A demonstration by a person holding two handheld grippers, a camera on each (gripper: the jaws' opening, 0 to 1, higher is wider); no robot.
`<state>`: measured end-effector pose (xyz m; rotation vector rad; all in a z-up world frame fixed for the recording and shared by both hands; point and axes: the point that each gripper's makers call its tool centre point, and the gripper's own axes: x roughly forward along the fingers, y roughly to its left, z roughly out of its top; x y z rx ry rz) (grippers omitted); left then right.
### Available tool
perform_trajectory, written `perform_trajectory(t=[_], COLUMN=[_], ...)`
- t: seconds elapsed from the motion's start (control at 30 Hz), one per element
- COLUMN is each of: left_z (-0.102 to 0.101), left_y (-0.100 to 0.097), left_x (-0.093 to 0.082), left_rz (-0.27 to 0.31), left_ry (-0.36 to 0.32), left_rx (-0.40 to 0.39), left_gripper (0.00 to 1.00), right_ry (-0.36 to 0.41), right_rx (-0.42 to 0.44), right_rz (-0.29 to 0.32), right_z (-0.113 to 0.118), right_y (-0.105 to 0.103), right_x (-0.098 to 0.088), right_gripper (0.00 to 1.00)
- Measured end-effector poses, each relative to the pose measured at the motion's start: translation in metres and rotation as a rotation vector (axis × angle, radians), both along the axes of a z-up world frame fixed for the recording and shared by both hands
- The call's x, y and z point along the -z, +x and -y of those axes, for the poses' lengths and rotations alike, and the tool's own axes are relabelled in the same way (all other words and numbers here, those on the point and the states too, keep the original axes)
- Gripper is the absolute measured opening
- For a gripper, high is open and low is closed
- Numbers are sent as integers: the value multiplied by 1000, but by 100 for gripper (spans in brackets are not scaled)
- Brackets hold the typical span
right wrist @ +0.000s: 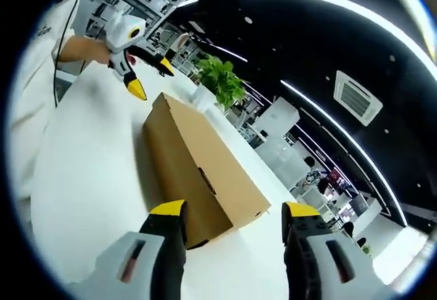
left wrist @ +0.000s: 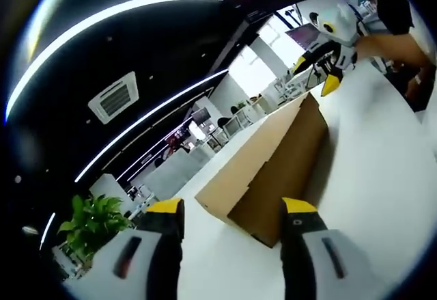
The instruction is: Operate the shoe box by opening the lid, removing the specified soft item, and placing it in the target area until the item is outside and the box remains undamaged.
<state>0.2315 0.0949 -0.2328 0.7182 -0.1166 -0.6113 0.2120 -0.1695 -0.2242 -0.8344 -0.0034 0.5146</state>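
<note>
With its lid down, the shoe box (left wrist: 273,170) sits on the white counter (left wrist: 382,177) between the left gripper (left wrist: 232,211) and right gripper (right wrist: 233,212), both with jaws apart and empty; opening, removal and placing all remain undone.

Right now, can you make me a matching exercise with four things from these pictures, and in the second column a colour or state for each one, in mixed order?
Column one:
1. shoe box
2. table
3. plant
4. left gripper

Column two:
a. green leaves
b. brown cardboard, lid closed
c. open, holding nothing
d. white surface

Right pairs: 1-b, 2-d, 3-a, 4-c.
</note>
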Motion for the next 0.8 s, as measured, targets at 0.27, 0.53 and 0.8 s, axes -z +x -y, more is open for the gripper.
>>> perform_trajectory(t=[0.27,0.53,0.8], left_z=[2,3,5], left_y=[4,4,9], left_x=[8,8,22], left_rz=[2,30,62], left_ry=[51,95,217], left_rx=[-3,-14,-42], left_gripper=[54,51,50], right_ry=[-59,-125,-212], right_rx=[-45,-44,-15], right_rz=[10,-2,24], right_z=[-11,-12,-10], right_y=[-3,0,7], right_x=[2,22,30], right_gripper=[54,51,46])
